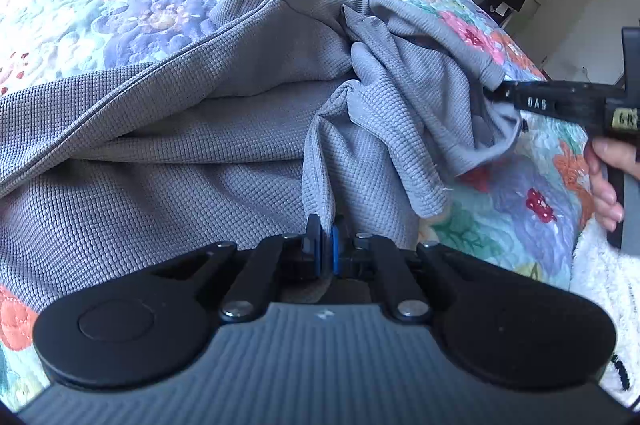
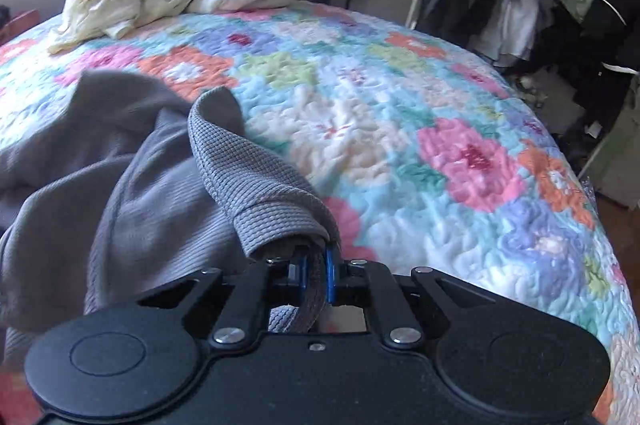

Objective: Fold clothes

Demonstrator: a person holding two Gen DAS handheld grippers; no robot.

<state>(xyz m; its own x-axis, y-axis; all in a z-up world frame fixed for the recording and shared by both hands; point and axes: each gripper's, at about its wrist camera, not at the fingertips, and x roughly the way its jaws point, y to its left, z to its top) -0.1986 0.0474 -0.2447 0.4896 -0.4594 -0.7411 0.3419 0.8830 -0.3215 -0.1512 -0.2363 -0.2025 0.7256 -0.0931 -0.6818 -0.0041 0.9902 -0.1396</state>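
Both grippers are clamped on the grey top (image 1: 248, 129), which lies rumpled on the bed (image 2: 400, 129): left gripper (image 1: 322, 237) pinching a fold, right gripper (image 2: 316, 261) a hem. Seemingly mid-fold; next, carry both edges across evenly.

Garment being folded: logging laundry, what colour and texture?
Grey waffle-knit garment, clearest in the left wrist view.

My left black two-finger gripper (image 1: 323, 231), blue pads pressed together, clamps a fold of the grey waffle-knit garment (image 1: 200, 129). My right black gripper (image 2: 316, 259) pinches its ribbed hem, reaching in level from the side, my bare right hand (image 1: 608, 181) wrapped around the handle.
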